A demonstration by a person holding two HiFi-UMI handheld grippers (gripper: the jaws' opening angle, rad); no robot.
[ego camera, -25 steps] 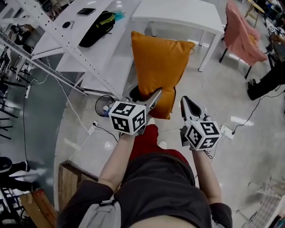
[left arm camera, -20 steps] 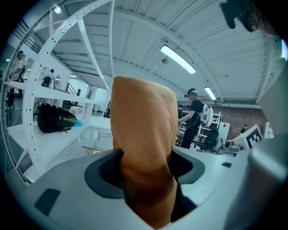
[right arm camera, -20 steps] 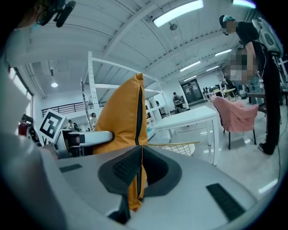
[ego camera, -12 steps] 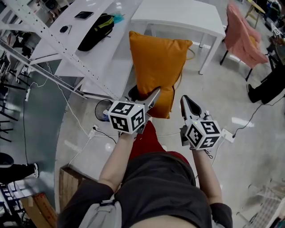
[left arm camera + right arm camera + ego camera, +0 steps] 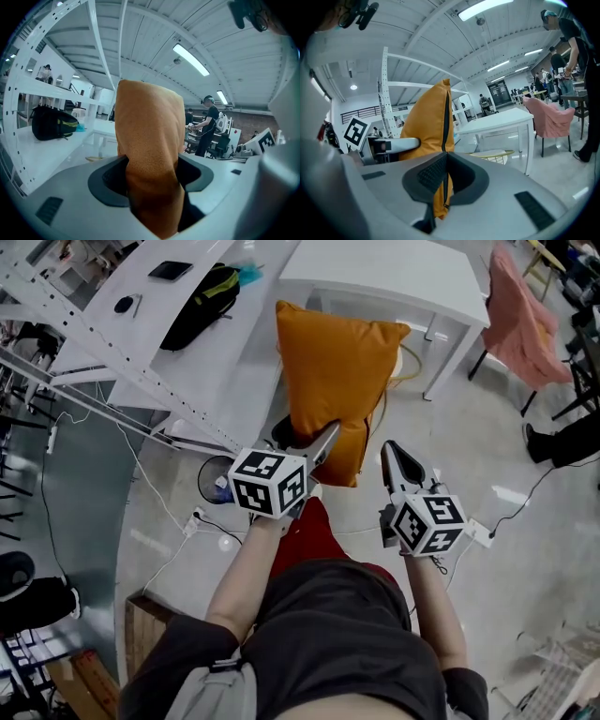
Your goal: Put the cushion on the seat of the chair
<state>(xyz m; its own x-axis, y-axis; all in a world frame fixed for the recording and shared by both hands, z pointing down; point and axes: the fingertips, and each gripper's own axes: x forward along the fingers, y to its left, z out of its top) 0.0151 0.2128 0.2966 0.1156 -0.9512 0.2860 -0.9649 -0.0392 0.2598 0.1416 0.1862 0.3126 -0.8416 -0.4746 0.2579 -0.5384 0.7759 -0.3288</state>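
Since 1 second ago the 2 grippers sit in the same spot in the head view, but the room around them has slid. The pink-draped chair (image 5: 525, 320) is now farther to the right, and more of the yellow-rimmed seat (image 5: 405, 357) peeks out behind the cushion.

The left gripper (image 5: 323, 442) has its jaws squeezed on the bottom edge of the orange cushion (image 5: 333, 381). The cushion stands up tall in the air above the jaws. In the left gripper view the orange cloth (image 5: 150, 140) fills the gap of the left gripper (image 5: 152, 173) and is pinched tight.

The right gripper (image 5: 394, 457) is just beside the cushion, not touching it. In its own view the right gripper (image 5: 445, 157) has its jaw tips pressed together with nothing held. The cushion (image 5: 429, 122) shows behind them, with its dark zip running down the edge.

The floor (image 5: 469, 427) is grey and shiny. 1 white table (image 5: 375, 273) stands behind the cushion. A black bag (image 5: 202, 301) lies on a long white desk (image 5: 248, 343) to the left. A white metal rack (image 5: 112, 343) crosses that side. A round bin (image 5: 217, 482) stands near the left gripper, and a wooden crate (image 5: 145, 620) is at the lower left. Long lights (image 5: 190, 58) glow on the white ceiling.
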